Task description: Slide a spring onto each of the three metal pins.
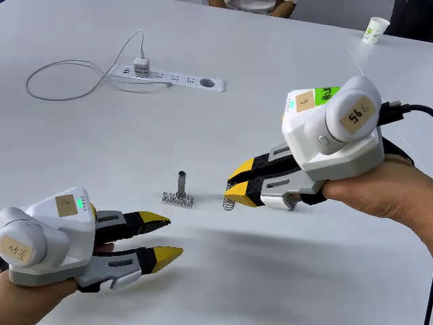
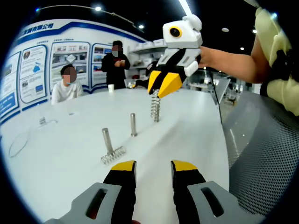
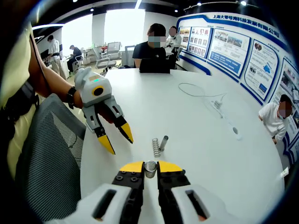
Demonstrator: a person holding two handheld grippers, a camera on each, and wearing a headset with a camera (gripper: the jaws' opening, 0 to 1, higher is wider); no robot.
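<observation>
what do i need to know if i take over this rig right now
Left gripper: open, empty, beside the work.
Right gripper: shut on a spring, held end-down at the table.
The left gripper view has two bare upright pins, the nearer pin and the farther pin. A loose spring lies at the nearer one's foot.
Done: no spring plainly on a pin. Whether a pin sits inside the held spring can't be told.
Left: seat the springs.

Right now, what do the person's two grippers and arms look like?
Both the left gripper and right gripper have white blocky housings, black jaws with yellow tips, and tan handwritten labels. The right one also carries a green sticker and a black cable. The person wears a pale yellow sleeve and a dark wristband.
</observation>
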